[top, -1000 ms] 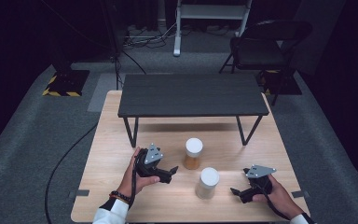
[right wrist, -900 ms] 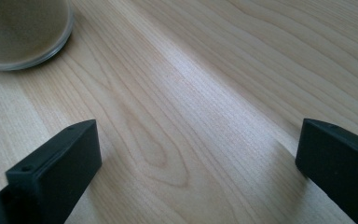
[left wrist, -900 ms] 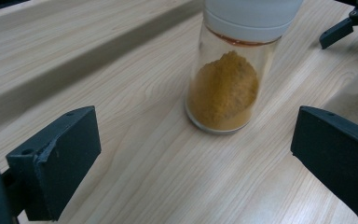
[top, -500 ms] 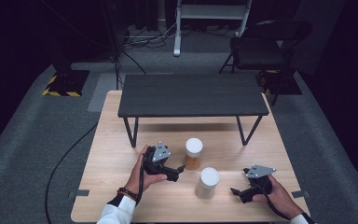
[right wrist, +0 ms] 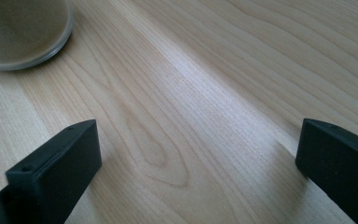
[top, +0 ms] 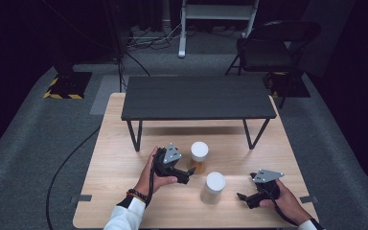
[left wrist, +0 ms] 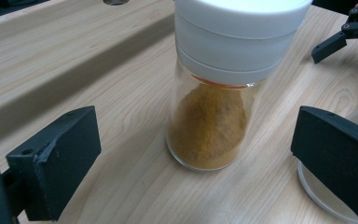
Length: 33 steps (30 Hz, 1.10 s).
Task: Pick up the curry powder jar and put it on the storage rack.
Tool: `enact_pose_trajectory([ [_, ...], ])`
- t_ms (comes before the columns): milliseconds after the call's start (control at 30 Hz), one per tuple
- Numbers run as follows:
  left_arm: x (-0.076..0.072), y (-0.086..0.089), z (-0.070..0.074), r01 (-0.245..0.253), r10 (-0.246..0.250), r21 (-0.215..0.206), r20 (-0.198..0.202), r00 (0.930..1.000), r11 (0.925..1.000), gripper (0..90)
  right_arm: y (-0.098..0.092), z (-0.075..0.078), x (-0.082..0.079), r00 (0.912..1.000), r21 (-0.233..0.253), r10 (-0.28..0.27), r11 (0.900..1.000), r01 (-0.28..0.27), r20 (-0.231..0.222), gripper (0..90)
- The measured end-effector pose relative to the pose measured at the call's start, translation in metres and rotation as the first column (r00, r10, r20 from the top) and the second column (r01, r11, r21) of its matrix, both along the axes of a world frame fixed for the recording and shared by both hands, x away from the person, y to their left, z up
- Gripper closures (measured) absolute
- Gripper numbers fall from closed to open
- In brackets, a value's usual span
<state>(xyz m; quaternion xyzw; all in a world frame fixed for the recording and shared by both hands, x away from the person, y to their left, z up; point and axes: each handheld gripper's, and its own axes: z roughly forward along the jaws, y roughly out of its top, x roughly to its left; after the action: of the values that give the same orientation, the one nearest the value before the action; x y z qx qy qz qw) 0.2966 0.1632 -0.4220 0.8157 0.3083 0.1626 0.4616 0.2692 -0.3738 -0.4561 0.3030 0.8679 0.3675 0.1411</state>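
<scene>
**Dark studio-style recording room**

Grey carpet floor [top: 38, 143], black surroundings, cables [top: 146, 36] trailing across the floor, yellow-black hazard tape [top: 62, 91], a folding chair [top: 268, 45], a stand base [top: 218, 12]. Light wooden table [top: 120, 191] carries a small black bench [top: 196, 98].

The counter [left wrist: 98, 116] is pale, smooth wood with a matt grain, the spice jar [left wrist: 209, 126] is clear glossy glass under a smooth white plastic lid [left wrist: 240, 32], and the left tool [left wrist: 193, 154] has matt black plastic jaws.
</scene>
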Motion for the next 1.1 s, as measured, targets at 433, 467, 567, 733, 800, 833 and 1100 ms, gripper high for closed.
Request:
enact_pose_trajectory([
  [433,0.010,-0.012,-0.004,0.003,-0.003,-0.006,-0.013,0.9999,1.0000,1.5,0.000,0.000,0.000,1.0000,0.000,0.000,1.000,0.000,0.000,0.0],
  [467,0.011,-0.012,-0.005,0.005,-0.005,-0.010,-0.014,0.9999,0.9999,1.5,0.000,0.000,0.000,1.0000,0.000,0.000,1.000,0.000,0.000,0.0],
  [567,0.013,-0.015,-0.006,0.011,-0.012,-0.019,-0.012,0.9999,0.9998,1.5,0.000,0.000,0.000,1.0000,0.000,0.000,1.000,0.000,0.000,0.0],
  [733,0.016,-0.018,-0.010,0.017,-0.017,-0.031,-0.009,0.9998,0.9994,1.8,0.000,0.000,0.000,1.0000,0.000,0.000,1.000,0.000,0.000,0.0],
  [800,0.017,-0.017,-0.013,0.019,-0.020,-0.053,-0.014,0.9997,0.9984,1.8,0.000,0.000,0.000,1.0000,0.000,0.000,1.000,0.000,0.000,0.0],
  [833,0.018,-0.018,-0.014,0.020,-0.021,-0.059,-0.015,0.9997,0.9981,1.8,0.000,0.000,0.000,1.0000,0.000,0.001,1.000,-0.001,0.000,0.0],
  [1100,0.020,-0.022,-0.022,0.016,-0.016,-0.085,0.001,0.9999,0.9963,3.3,0.000,0.000,0.000,1.0000,-0.001,0.007,1.000,-0.007,0.000,0.0],
])
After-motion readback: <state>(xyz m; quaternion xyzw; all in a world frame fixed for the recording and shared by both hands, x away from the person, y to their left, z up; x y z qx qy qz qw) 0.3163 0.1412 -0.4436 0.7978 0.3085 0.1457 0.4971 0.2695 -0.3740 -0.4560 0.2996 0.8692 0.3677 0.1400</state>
